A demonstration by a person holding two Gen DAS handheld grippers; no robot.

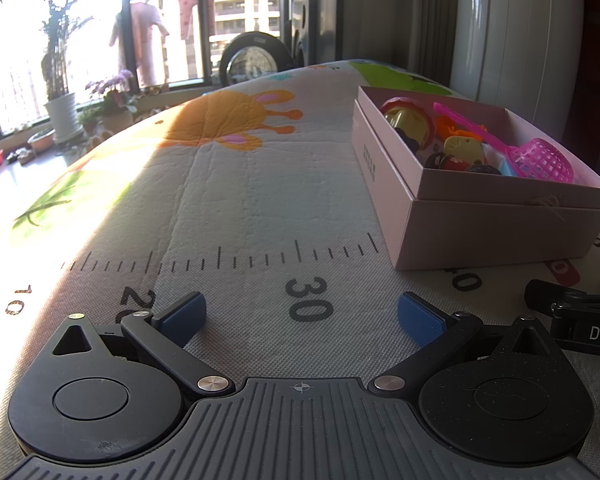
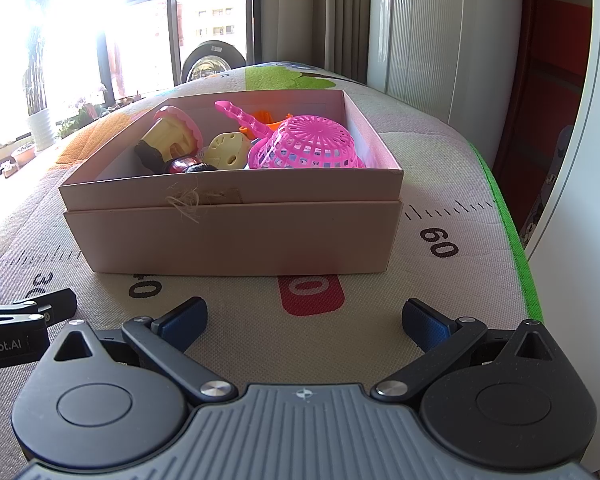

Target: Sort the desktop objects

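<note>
I have both grippers resting low on the padded play mat (image 1: 236,208) with its printed ruler marks that covers the desk, and neither one holds anything: the left gripper (image 1: 302,316) has its blue-padded jaws spread wide over the "30" mark, and the right gripper (image 2: 305,318) stands just as wide open, facing the red "50" patch. The task's things all sit in the pale pink cardboard box (image 2: 236,236), dead ahead at twelve o'clock from my right gripper and up at about two o'clock from my left. Inside it I can see a bright pink plastic mesh scoop (image 2: 312,144) with a long handle lying toward the box's right side, a cream-and-pink plastic toy cup (image 2: 176,136) tipped on its side at the left, a pale yellow perforated plastic piece (image 2: 226,152) between them, a bit of orange plastic (image 2: 270,118) behind, and some dark rounded pieces low down that I cannot make out. I judge all of these light, hollow and stiff but slick, so they could pop out of a hard squeeze. The scoop's lattice bowl would likely flex, so I would take it by the handle, across its narrow width. The cup looks best pinched across its rim. The box itself seems light enough to slide if I nudge its wall while reaching in.
</note>
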